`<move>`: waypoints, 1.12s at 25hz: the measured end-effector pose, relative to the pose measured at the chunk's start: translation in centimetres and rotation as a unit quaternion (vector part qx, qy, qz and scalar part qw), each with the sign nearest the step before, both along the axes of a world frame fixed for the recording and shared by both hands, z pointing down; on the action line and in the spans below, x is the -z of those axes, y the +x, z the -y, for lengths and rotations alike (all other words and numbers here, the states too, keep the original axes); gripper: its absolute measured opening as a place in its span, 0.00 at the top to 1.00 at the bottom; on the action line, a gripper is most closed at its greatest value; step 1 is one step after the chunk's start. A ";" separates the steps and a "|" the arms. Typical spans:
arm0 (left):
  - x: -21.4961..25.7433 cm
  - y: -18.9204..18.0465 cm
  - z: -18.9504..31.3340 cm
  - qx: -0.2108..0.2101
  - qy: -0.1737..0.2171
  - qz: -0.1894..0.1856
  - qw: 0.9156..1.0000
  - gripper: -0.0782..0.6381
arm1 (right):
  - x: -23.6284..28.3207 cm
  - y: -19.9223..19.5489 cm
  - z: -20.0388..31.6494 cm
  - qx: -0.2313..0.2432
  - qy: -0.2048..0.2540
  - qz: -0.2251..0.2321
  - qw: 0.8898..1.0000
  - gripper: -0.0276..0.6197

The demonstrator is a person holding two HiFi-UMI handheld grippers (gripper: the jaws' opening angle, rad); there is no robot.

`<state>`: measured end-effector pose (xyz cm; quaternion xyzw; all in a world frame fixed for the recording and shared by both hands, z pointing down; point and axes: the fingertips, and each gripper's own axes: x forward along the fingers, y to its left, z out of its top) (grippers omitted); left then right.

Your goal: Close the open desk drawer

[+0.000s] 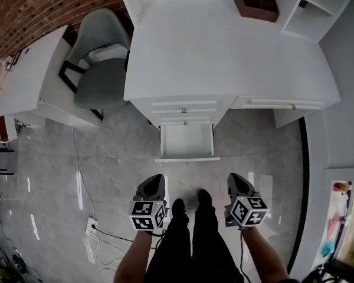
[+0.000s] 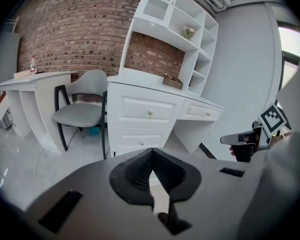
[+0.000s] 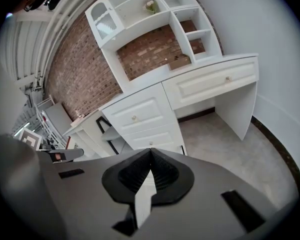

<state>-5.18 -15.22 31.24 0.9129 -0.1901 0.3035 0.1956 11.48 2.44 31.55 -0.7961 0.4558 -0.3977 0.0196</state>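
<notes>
Both arms hang low beside the person's legs. The left gripper [image 1: 154, 181] and right gripper [image 1: 236, 178] are level with each other, aimed at the white desk [image 1: 224, 52] and well short of it. On each of the 2, the jaws are pressed together on nothing. 1 open drawer [image 1: 186, 141], lowest in a stack of 3, juts over the floor ahead, beneath 2 shut drawers [image 1: 183, 106]. 1 wide drawer [image 1: 277, 103] sits shut at the right. 1 grey chair [image 1: 100, 69] stands left of the desk.

No readable text or labels
</notes>
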 end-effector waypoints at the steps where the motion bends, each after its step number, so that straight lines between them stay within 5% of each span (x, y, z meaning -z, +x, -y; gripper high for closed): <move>1: -1.2 0.1 0.2 -0.007 -0.001 0.001 1.000 0.88 | -1.4 -0.3 0.1 -0.005 -0.004 0.003 1.000 0.95; 9: -13.3 -1.0 0.3 -0.029 -0.020 0.023 0.999 0.88 | -13.7 -2.5 0.4 -0.008 -0.040 0.025 0.999 0.95; 17: -26.3 -1.6 1.1 -0.004 -0.031 0.035 0.999 0.88 | -25.4 -2.2 0.6 0.021 -0.061 0.017 0.998 0.95; 28: -39.0 -1.0 2.3 0.000 -0.027 0.034 0.999 0.88 | -38.2 -1.0 1.7 0.042 -0.071 0.005 0.997 0.95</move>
